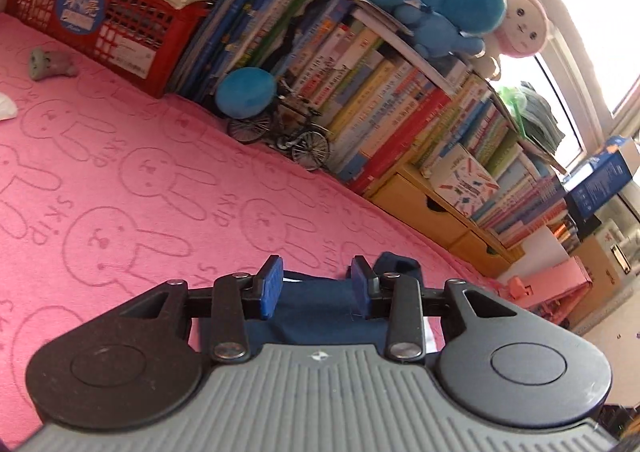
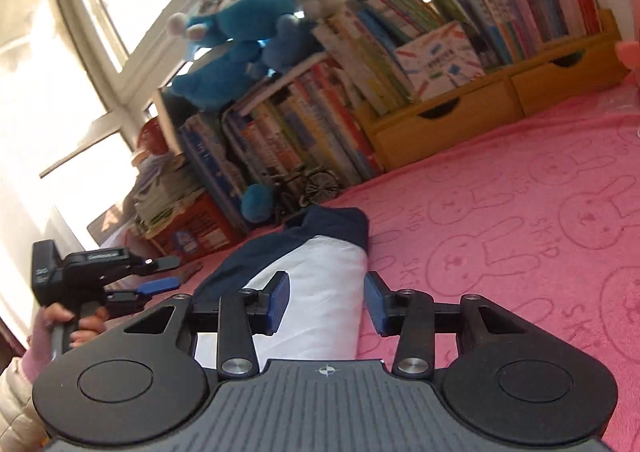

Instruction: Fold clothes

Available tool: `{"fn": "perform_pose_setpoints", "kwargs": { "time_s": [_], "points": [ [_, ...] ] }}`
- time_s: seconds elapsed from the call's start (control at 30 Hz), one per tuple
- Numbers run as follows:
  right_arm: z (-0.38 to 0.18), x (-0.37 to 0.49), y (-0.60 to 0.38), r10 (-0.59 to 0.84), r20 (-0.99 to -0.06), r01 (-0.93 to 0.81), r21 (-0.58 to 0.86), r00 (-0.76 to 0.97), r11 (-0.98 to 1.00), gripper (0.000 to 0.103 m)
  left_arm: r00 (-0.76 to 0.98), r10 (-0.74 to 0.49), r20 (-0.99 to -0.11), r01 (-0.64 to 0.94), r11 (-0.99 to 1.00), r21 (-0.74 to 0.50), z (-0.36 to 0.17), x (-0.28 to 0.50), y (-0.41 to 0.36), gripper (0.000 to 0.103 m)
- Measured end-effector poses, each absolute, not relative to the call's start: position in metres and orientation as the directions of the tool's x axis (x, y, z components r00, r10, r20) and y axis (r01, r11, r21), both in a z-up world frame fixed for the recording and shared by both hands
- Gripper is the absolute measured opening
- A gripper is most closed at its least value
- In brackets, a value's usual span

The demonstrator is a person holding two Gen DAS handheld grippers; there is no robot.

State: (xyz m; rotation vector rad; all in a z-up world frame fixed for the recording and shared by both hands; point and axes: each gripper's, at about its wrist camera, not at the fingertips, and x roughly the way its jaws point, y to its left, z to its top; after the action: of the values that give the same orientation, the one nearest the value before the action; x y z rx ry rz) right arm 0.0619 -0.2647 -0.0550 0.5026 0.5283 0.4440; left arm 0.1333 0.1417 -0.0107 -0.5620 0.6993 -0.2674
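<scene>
A folded garment, white (image 2: pixel 316 272) with a navy part (image 2: pixel 336 222), lies as a narrow bundle on the pink rabbit-print blanket (image 2: pixel 520 212). My right gripper (image 2: pixel 328 302) hovers over its near end. It is open, and its blue pads stand apart on either side of the white cloth without pressing it. In the left wrist view my left gripper (image 1: pixel 317 286) is open too, above navy cloth (image 1: pixel 316 316) of the same garment. A hand holds that left gripper (image 2: pixel 168 274) just left of the bundle.
Rows of books (image 1: pixel 380 100) and wooden drawers (image 2: pixel 440 120) line the blanket's far edge. A red crate (image 1: pixel 116 32), a model bicycle (image 1: pixel 288 132), a blue plush ball (image 1: pixel 245 92) and plush toys (image 2: pixel 240 36) are there too. A small grey object (image 1: pixel 48 62) lies near the crate.
</scene>
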Motion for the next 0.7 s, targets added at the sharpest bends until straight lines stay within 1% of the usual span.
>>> {"fn": "perform_pose_setpoints", "kwargs": {
  "time_s": [0.13, 0.23, 0.27, 0.37, 0.4, 0.43, 0.5, 0.57, 0.7],
  "points": [
    [-0.076, 0.098, -0.260, 0.526, -0.373, -0.251, 0.579, 0.764, 0.776, 0.043, 0.705, -0.440, -0.555, 0.100, 0.838, -0.537, -0.004, 0.149, 0.111, 0.044],
    [-0.089, 0.120, -0.254, 0.582, -0.361, -0.274, 0.624, 0.729, 0.731, 0.043, 0.676, -0.459, -0.577, 0.130, 0.844, -0.520, -0.003, 0.161, 0.092, 0.050],
    [-0.094, 0.126, -0.252, 0.600, -0.350, -0.281, 0.644, 0.720, 0.712, 0.043, 0.660, -0.468, -0.587, 0.141, 0.846, -0.515, -0.004, 0.166, 0.086, 0.053],
    [-0.113, 0.134, -0.253, 0.652, -0.302, -0.292, 0.710, 0.696, 0.641, 0.048, 0.615, -0.490, -0.618, 0.172, 0.848, -0.501, -0.009, 0.178, 0.070, 0.061],
    [-0.113, 0.134, -0.253, 0.660, -0.302, -0.293, 0.716, 0.688, 0.634, 0.050, 0.600, -0.496, -0.627, 0.184, 0.849, -0.496, -0.011, 0.182, 0.065, 0.065],
    [-0.114, 0.135, -0.253, 0.668, -0.302, -0.295, 0.721, 0.681, 0.626, 0.050, 0.589, -0.496, -0.638, 0.190, 0.852, -0.487, -0.012, 0.187, 0.060, 0.066],
    [-0.114, 0.135, -0.252, 0.683, -0.291, -0.313, 0.723, 0.670, 0.616, 0.053, 0.576, -0.483, -0.659, 0.192, 0.864, -0.466, -0.015, 0.197, 0.053, 0.069],
    [-0.112, 0.136, -0.248, 0.696, -0.301, -0.331, 0.713, 0.652, 0.618, 0.053, 0.562, -0.469, -0.681, 0.188, 0.874, -0.447, -0.018, 0.209, 0.047, 0.073],
    [-0.107, 0.134, -0.236, 0.706, -0.319, -0.384, 0.663, 0.632, 0.643, 0.054, 0.477, -0.473, -0.741, 0.163, 0.876, -0.454, -0.031, 0.233, 0.039, 0.074]
  ]
}}
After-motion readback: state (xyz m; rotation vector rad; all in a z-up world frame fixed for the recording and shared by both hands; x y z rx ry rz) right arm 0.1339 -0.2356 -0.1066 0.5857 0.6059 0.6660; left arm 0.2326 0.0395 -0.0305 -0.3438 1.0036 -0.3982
